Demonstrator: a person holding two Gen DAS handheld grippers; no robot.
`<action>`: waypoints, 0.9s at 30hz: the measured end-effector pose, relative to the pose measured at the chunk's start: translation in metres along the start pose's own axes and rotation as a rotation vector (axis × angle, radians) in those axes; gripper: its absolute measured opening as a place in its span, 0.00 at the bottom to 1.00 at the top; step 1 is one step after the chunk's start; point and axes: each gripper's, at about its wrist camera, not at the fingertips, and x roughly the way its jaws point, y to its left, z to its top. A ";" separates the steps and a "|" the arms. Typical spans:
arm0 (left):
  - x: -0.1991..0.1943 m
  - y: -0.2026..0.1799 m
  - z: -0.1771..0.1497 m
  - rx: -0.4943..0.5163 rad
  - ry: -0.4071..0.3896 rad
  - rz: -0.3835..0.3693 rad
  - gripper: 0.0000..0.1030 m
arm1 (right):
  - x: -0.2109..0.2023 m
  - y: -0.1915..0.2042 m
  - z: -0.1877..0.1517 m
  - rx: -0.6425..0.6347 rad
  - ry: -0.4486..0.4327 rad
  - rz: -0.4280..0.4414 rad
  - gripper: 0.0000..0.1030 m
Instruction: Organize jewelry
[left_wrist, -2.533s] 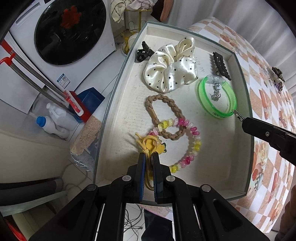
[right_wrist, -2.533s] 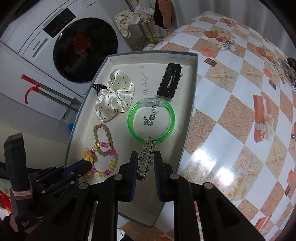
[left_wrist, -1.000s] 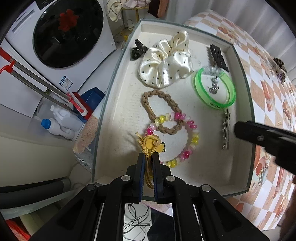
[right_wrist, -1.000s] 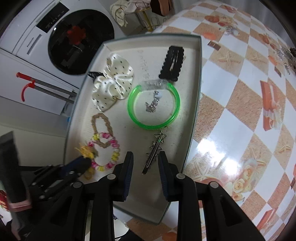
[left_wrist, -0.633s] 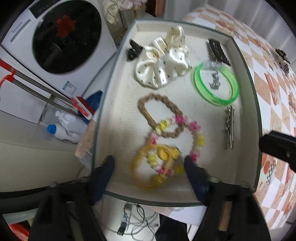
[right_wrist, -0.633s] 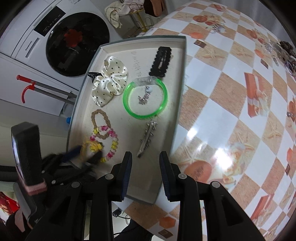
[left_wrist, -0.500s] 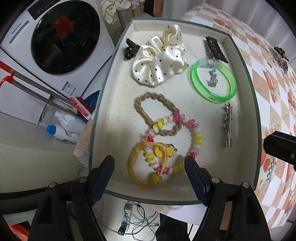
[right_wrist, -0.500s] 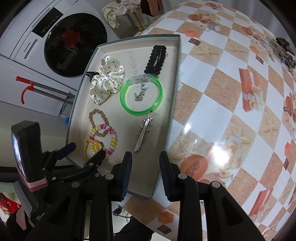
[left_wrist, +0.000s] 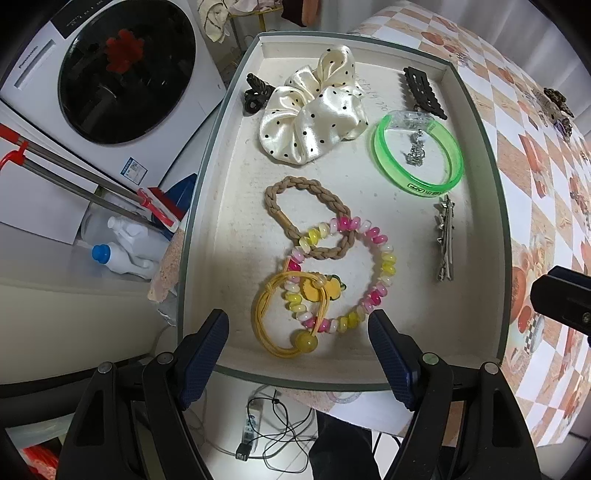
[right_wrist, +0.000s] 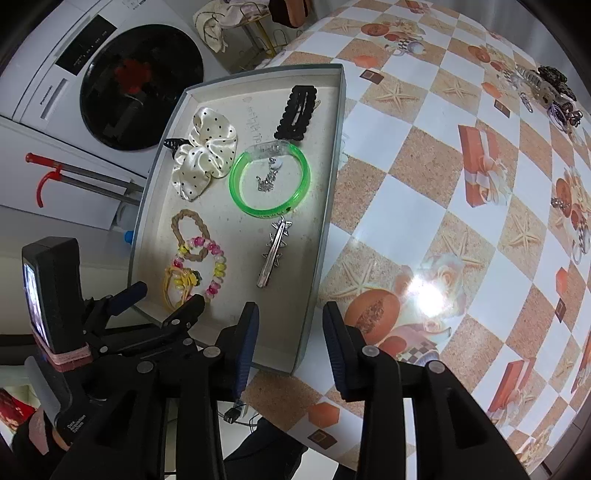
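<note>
A shallow white tray (left_wrist: 207, 206) (right_wrist: 317, 258) holds the sorted pieces. A yellow hair tie (left_wrist: 284, 317) (right_wrist: 177, 286) lies at its near end, overlapping a pink and yellow bead bracelet (left_wrist: 373, 273). A silver star clip (left_wrist: 445, 240) (right_wrist: 275, 254) lies near the tray's right wall below a green bangle (left_wrist: 417, 162) (right_wrist: 269, 181). My left gripper (left_wrist: 297, 343) is open and empty just above the near rim. My right gripper (right_wrist: 290, 338) is open and empty over the tray's near right corner.
The tray also holds a brown braided tie (left_wrist: 306, 218), a cream dotted scrunchie (left_wrist: 314, 110), a black claw clip (left_wrist: 255, 92) and a black snap clip (left_wrist: 423, 92). More jewelry (right_wrist: 550, 92) lies far right on the checkered tablecloth (right_wrist: 424, 166). A washing machine (left_wrist: 110, 74) stands left.
My left gripper opened and let go of the yellow hair tie, which now lies in the tray. My right gripper released the silver star clip, opened wider and pulled back toward the tray's corner.
</note>
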 end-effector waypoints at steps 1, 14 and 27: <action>-0.002 0.000 0.000 0.001 -0.001 0.000 0.80 | -0.001 0.000 0.000 0.002 0.004 -0.005 0.38; -0.029 -0.002 -0.002 0.017 -0.014 -0.019 1.00 | -0.004 0.003 0.000 0.024 0.041 -0.024 0.56; -0.064 0.013 -0.011 -0.003 -0.040 -0.027 1.00 | -0.022 0.014 0.006 0.003 0.035 -0.039 0.75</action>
